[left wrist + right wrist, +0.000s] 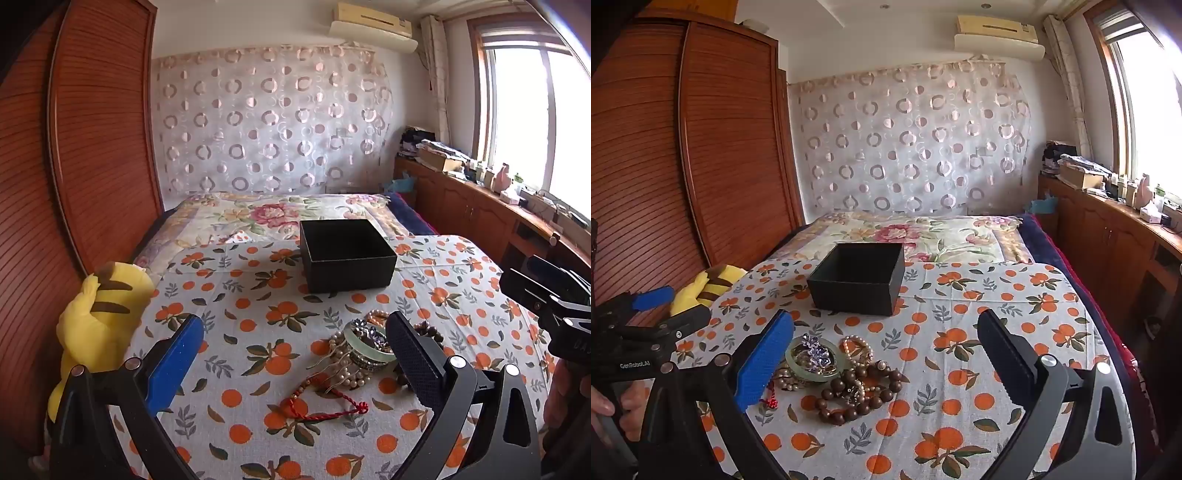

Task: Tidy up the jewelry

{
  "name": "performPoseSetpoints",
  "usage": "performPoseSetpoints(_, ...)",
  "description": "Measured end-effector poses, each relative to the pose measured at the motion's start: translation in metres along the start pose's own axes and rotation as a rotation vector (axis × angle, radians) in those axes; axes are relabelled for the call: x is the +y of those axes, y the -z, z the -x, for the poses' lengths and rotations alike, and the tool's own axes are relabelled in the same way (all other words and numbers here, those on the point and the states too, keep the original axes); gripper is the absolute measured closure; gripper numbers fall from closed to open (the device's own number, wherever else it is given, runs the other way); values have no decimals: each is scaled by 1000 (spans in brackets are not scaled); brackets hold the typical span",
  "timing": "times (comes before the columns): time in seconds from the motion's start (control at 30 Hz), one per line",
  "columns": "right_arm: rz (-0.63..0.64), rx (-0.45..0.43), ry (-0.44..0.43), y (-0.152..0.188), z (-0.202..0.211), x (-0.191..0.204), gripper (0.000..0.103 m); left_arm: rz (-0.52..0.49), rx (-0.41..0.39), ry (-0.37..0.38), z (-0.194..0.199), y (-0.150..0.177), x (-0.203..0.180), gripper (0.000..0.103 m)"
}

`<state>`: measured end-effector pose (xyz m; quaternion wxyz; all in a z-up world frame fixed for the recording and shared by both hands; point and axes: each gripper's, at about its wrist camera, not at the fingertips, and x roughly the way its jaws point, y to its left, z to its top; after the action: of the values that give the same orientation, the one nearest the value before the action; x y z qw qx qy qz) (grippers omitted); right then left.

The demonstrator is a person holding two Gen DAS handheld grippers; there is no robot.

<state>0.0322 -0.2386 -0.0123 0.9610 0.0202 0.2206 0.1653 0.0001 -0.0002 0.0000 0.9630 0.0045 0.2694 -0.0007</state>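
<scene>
Bed: a floral quilt (266,212) covers the far half, running to a circle-patterned curtain (908,140).
Tablecloth: an orange-print cloth (979,295) spreads over the near surface.
Box: an open black box (347,254) sits at the cloth's far side, well apart from the jewelry; no contents show in it.
Plush: a yellow striped toy (99,314) leans at the cloth's left edge.
Left gripper (295,354): fingers spread wide, nothing between them, above the cloth just left of the jewelry.
Right gripper (886,354): likewise released, the pile beside its blue finger (764,365).
Jewelry pile (831,373): heaped near the cloth's front, brown wooden beads (849,400), pale green bangle (365,350), pearl strands (347,373), red cord (332,410).
</scene>
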Motion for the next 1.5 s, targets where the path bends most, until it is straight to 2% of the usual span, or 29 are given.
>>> performPoseSetpoints(1.5,-3,-4,-3,-2,3,2,3,7,-34,2,12,-7,0,8)
